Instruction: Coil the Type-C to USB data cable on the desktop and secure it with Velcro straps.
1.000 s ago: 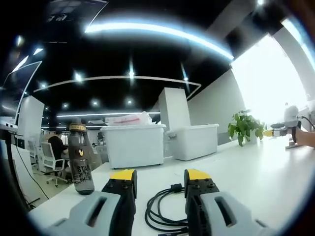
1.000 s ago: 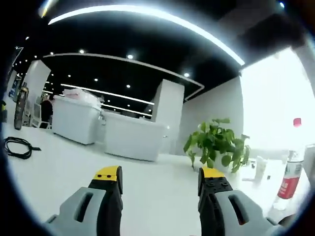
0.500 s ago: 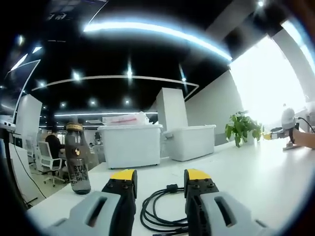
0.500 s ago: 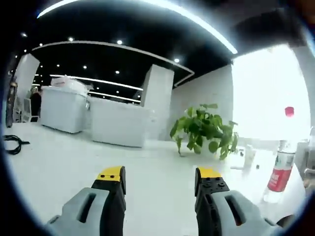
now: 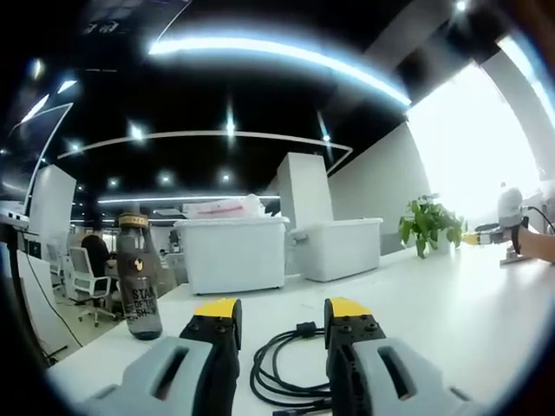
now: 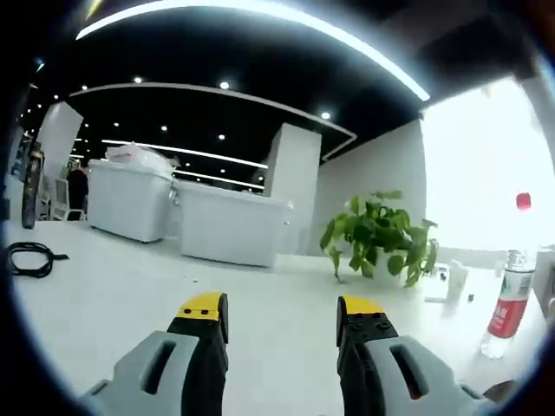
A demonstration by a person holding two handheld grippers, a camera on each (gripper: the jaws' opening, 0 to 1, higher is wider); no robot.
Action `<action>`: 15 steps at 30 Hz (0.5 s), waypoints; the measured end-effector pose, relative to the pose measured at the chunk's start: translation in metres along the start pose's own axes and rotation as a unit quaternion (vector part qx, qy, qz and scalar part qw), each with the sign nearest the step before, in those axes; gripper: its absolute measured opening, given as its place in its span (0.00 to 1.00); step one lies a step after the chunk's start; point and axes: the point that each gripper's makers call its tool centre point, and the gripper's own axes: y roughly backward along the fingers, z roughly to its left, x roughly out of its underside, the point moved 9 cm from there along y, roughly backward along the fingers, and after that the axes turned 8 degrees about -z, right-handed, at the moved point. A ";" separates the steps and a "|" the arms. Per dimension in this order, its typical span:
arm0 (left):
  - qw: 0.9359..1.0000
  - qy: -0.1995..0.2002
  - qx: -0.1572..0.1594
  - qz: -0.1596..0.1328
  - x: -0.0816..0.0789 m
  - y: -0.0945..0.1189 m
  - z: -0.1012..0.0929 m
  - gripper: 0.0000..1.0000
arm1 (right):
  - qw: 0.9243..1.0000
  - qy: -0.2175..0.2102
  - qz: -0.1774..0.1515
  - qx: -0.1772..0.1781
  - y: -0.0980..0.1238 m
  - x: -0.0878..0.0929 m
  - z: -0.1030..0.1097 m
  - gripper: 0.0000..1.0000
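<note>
Both grippers are open and hold nothing. The left gripper [image 5: 282, 314] hovers low over the big white tabletop [image 5: 451, 303], with a wide gap between its yellow-tipped jaws. The right gripper [image 6: 282, 310] is spread the same way over a bare part of that tabletop.

Two big white bins [image 5: 234, 256] stand at the far side of the tabletop. A green plant [image 6: 375, 238] sits beyond the right gripper, and a dark drink bottle [image 5: 139, 276] stands just left of the left gripper. A clear bottle with a red label [image 6: 506, 299] is near the right edge of the right gripper view.

The black cable [image 5: 290, 373] lies in loose loops on the tabletop, right between the left gripper's jaws. I think the job has not really started, since the loops are messy and I see no strap on them.

To do this step well, I would lower the left gripper and pinch one plug end gently. The right gripper should come over to help wind neat, even rings.

The left gripper view shows the cable up close, and a person's hand [image 5: 536, 243] far off at the right. The right gripper view shows the cable [image 6: 30, 258] small and well apart, far to the left. I cannot find the Velcro strap.
</note>
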 end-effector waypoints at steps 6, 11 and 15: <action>1.000 0.000 -0.006 0.002 0.000 0.000 0.002 0.40 | 0.997 -0.049 -0.039 -0.046 0.002 -0.011 0.022 0.49; 0.999 -0.015 -0.029 0.012 0.005 0.000 0.011 0.40 | 0.980 -0.166 -0.046 -0.102 0.010 -0.028 0.061 0.51; 0.998 -0.011 -0.048 0.032 0.013 0.000 0.019 0.40 | 0.965 -0.206 -0.058 -0.154 0.017 -0.046 0.091 0.52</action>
